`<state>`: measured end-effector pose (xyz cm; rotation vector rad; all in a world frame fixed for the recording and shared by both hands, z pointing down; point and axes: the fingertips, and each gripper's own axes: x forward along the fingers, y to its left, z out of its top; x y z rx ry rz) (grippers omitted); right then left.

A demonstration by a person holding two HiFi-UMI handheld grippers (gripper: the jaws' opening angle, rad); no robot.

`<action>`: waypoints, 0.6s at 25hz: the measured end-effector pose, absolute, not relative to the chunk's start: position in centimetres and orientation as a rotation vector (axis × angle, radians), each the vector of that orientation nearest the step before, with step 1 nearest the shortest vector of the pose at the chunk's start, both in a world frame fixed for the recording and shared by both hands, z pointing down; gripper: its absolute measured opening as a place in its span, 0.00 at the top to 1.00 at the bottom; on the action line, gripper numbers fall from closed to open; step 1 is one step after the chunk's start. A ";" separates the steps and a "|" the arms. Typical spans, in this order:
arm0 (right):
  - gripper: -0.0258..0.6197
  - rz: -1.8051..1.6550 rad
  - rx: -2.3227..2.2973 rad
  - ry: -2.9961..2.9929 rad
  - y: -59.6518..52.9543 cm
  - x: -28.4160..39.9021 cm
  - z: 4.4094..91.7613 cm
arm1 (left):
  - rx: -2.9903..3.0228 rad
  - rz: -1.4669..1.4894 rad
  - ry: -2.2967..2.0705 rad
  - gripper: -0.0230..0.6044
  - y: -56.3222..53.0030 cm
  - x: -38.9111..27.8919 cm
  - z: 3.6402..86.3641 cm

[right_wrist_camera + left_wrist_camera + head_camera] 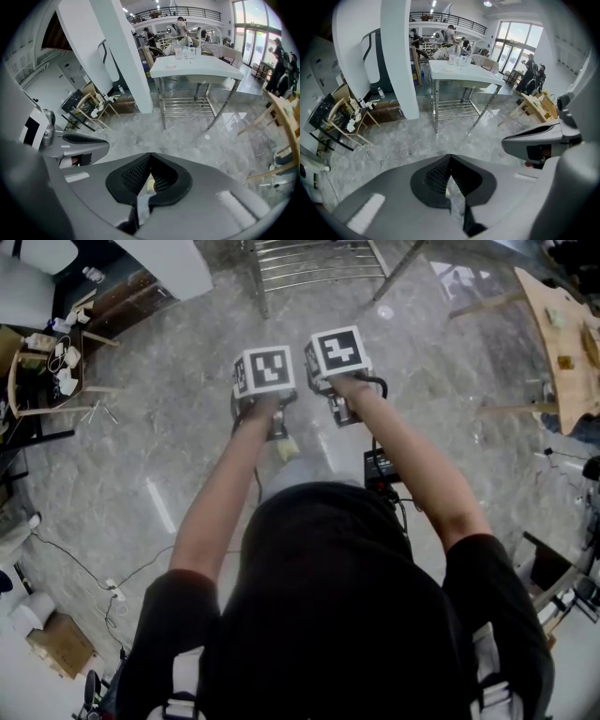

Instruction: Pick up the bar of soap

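Setting: large open lab or workshop hall, not a home.
Evidence:
- polished grey marbled floor (187,456)
- broad white column (396,56)
- mezzanine with dark railing (445,18)
- tall windows (513,40)
- white worktop (192,68) on steel legs, with a wire rack (185,107) beneath and small containers (185,51) on top
- wooden chair (344,119) heaped with small gear
- plain wooden table (562,343)
- loose cables (70,559) across the floor
- cardboard box (61,643) at the edge
- people (532,70) standing near the windows

No word, number or brand name is legible anywhere. The left marker cube (264,372) and right marker cube (337,352) bear only black-and-white square patterns — no letters.
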<state>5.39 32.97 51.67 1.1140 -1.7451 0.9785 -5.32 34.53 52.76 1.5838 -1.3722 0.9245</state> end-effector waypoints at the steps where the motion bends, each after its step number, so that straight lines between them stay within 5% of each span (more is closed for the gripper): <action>1: 0.94 0.978 1.105 -1.753 32.7 4.9 51.5 | 1.587 0.923 -1.373 0.97 34.1 -5.5 52.7; 15: 0.94 0.989 1.173 -1.755 28.9 5.7 51.5 | 1.602 0.922 -1.361 0.97 29.8 -5.7 52.9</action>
